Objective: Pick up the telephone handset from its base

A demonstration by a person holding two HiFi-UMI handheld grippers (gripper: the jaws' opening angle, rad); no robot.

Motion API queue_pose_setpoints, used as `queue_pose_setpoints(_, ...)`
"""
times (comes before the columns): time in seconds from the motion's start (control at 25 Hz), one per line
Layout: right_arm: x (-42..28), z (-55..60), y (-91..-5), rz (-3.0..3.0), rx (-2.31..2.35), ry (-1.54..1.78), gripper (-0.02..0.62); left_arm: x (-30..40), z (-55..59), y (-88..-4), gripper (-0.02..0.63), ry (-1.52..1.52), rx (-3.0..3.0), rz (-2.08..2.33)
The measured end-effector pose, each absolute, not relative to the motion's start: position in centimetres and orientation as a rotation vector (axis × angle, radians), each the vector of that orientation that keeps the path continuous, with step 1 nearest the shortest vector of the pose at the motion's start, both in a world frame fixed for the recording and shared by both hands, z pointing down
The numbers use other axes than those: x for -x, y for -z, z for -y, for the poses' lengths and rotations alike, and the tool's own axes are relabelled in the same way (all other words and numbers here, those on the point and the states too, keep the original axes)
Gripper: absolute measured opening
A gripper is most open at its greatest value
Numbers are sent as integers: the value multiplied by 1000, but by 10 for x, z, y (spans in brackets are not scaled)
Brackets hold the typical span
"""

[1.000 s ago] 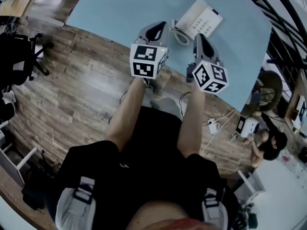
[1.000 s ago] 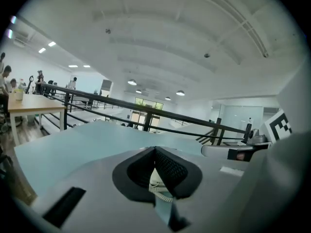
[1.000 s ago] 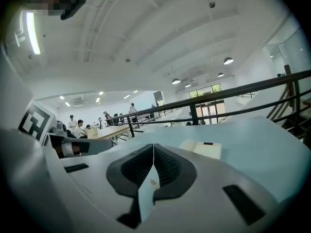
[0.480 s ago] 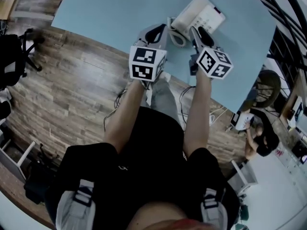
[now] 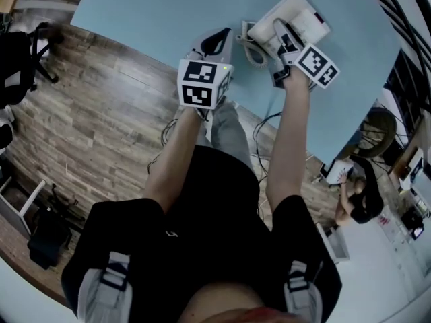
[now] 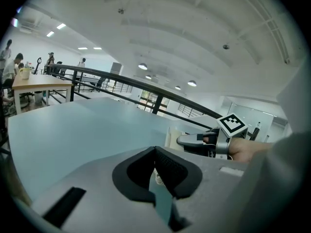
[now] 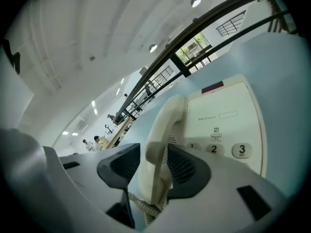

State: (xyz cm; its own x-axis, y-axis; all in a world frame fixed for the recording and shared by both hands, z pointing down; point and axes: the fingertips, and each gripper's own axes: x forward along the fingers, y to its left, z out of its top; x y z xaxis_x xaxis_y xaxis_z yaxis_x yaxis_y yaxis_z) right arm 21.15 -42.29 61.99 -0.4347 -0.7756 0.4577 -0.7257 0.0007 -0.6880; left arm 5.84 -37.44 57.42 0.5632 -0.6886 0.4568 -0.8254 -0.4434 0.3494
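The cream telephone base (image 5: 306, 15) lies on the light blue table (image 5: 155, 12) at the far right, its handset (image 5: 264, 33) resting along its left side, coiled cord (image 5: 254, 54) hanging off the near end. My right gripper (image 5: 279, 29) reaches over the handset. In the right gripper view the handset (image 7: 163, 130) stands between the jaws of my right gripper (image 7: 153, 149), which are opening, with a gap on the left side; the keypad of the base (image 7: 228, 120) lies to the right. My left gripper (image 5: 219, 39) hovers left of the phone, and in its own view my left gripper (image 6: 155, 152) is shut and holds nothing.
The table's near edge runs diagonally, with wooden floor (image 5: 87, 133) and loose cables (image 5: 269, 123) below it. A black chair (image 5: 20, 66) stands at the left. A person (image 5: 360, 197) sits at the lower right. A dark railing (image 6: 121, 79) runs behind the table.
My right gripper has gone forward and down over the phone, rolled, and spread its jaws round the handset. The left gripper has sunk a little toward the table.
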Motion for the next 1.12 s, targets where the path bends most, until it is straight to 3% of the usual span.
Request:
queue_pose_setpoints(0.24, -212, 429, -620, -2070, 1663, 1562, 126, -56, 379, -564, 0, -314, -2258, 1233)
queue_pose_setpoints(0.52, -197, 431, -593, -2086, 1610, 1457, 80, -58, 382, -533, 0, -272, -2303, 1251)
queue_pose_setpoints(1.12, -204, 381, -394, -2392, 1842, 580, 78, -68, 384, -399, 0, -54, -2548, 1317)
